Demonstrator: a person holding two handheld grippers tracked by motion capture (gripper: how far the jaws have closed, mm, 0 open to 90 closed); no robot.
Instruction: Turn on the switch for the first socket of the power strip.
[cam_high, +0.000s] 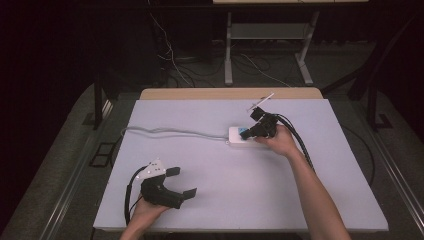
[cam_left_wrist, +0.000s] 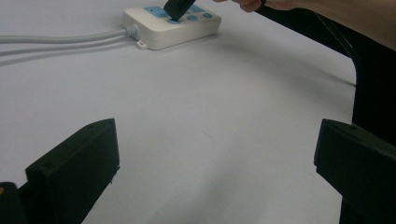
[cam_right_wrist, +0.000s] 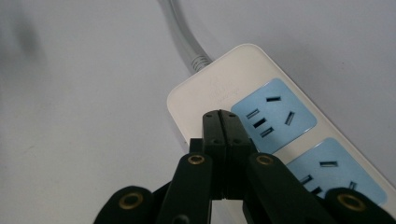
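Right gripper (cam_high: 248, 133) has its jaws pressed flat together, nothing between them, tips down on the white power strip (cam_high: 239, 140) at its cable end, touching or nearly touching the top face beside a small round blue button (cam_left_wrist: 173, 20) (looks like a switch, can't tell if it's pressed). In the right gripper view the strip's long axis runs away to the lower right past the first blue socket (cam_right_wrist: 273, 115), w/ the grey cable (cam_high: 170, 132) leaving the opposite way, toward the table's left. Left gripper (cam_high: 181, 182) sits well apart near the front edge of the table (cam_high: 320, 200), jaws spread wide & empty, pointed toward the strip. So right hand (cam_high: 280, 141) is the nearer one by far; any push or poke comes straight down from there
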